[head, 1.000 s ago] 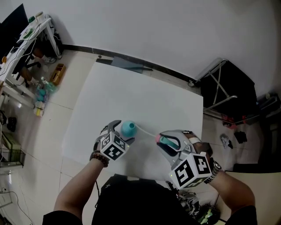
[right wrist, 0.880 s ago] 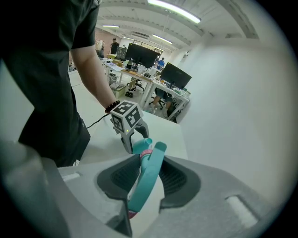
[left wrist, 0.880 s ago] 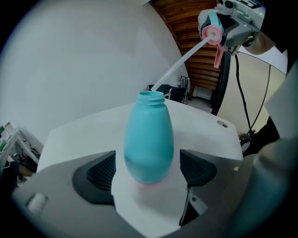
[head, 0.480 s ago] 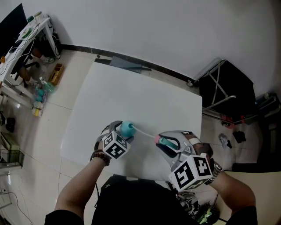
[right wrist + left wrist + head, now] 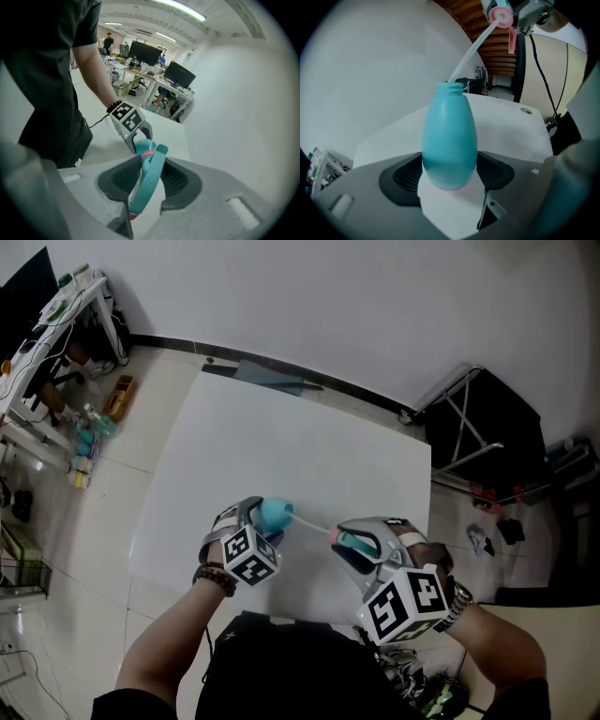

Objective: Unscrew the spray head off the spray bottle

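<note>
Holds bottle [image 5: 450,140] in left gripper [image 5: 450,172], jaws just closing onto its sides. Grips head [image 5: 152,171] in right gripper [image 5: 149,182], right of left gripper, off neck, with tube [image 5: 471,51] slanting between, end inside bottle.

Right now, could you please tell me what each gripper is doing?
Left gripper: jaws have just been closing; now gripping the spray bottle.
Right gripper: closed on the detached spray head.
</note>
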{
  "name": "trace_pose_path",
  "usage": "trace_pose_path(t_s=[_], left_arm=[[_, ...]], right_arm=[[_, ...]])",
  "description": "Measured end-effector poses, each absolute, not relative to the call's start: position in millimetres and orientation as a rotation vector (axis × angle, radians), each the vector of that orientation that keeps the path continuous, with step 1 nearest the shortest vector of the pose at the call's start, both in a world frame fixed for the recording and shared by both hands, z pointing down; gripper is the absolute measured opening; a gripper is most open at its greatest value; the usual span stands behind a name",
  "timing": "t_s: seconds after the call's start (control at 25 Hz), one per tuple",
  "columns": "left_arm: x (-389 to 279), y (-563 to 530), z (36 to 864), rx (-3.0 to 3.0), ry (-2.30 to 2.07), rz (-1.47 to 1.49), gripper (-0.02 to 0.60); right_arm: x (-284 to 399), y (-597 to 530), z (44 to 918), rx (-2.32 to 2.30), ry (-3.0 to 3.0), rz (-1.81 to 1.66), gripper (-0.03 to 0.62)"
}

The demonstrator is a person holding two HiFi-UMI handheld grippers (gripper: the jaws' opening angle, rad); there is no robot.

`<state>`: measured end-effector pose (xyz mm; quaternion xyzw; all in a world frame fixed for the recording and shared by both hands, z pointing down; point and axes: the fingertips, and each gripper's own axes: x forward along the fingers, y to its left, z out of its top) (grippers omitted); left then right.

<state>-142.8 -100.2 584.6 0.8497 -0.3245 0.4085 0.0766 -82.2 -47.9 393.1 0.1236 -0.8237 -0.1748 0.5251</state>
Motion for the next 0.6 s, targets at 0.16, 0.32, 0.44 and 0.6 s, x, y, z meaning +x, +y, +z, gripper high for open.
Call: trace_pose_path(t_s=[0.16,0.32,0.44,0.6], left_arm=[[-141.0,-97.4,574.6,2.594,-0.973,1.307,0.387],[-138.4,-94.5,566.2,2.637,-0.965,1.400,0.385],[-134.1,-92.0,560.8,2.659,-0.941,1.467,0.383],[-122.7,-83.0,555.4,2.673,-0.887,1.524,0.382]], right_arm=[[-79.7,-47.4,396.8,0.295,-1.967,-0.422,0.120],[-78.1,-47.9,400.7,0.298,-1.961,-0.417,0.120],[-77.1,-48.9,403.9,0.299,-1.955,-0.408,0.120],[-72.3,-45.5,410.0,0.300,-1.947,-0.391,0.120]])
